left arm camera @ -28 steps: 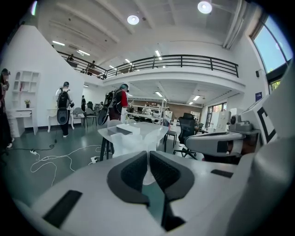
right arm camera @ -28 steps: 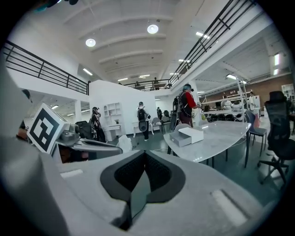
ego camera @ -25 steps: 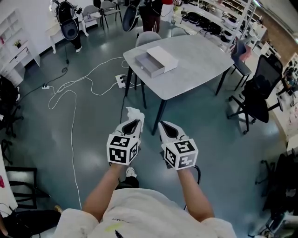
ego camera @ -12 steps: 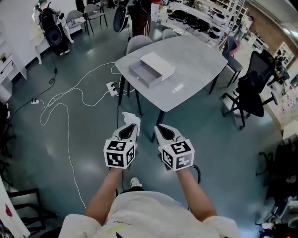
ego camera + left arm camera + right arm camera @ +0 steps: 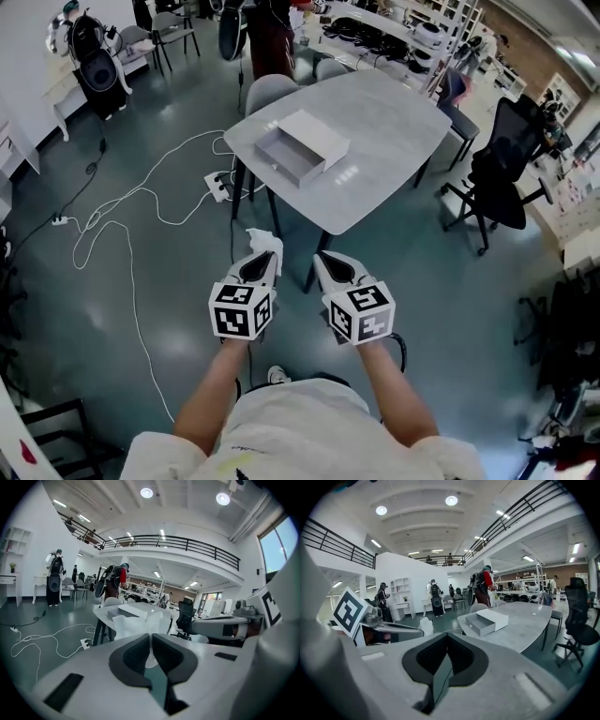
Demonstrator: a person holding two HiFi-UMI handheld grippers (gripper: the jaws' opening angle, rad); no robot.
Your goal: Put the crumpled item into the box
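A crumpled white paper [image 5: 265,243] sticks out of my left gripper [image 5: 269,255], which is shut on it and held in the air over the floor, short of the table. The same paper [image 5: 140,623] bulges past the jaws in the left gripper view. An open white box [image 5: 301,146] with a grey drawer-like tray lies on the grey table [image 5: 394,122] ahead; it also shows as the box [image 5: 490,619] in the right gripper view. My right gripper [image 5: 325,262] hangs beside the left one, shut with nothing in it. The right gripper [image 5: 446,639] has its jaws closed together.
A grey chair [image 5: 271,90] stands behind the table and a black office chair [image 5: 506,178] to its right. A white cable [image 5: 131,211] and a power strip [image 5: 220,185] lie on the floor at the left. People [image 5: 483,588] stand in the background.
The table and box have drawn nearer and shifted left in the head view as the person moves toward them. Both grippers keep their pose; the paper stays held.
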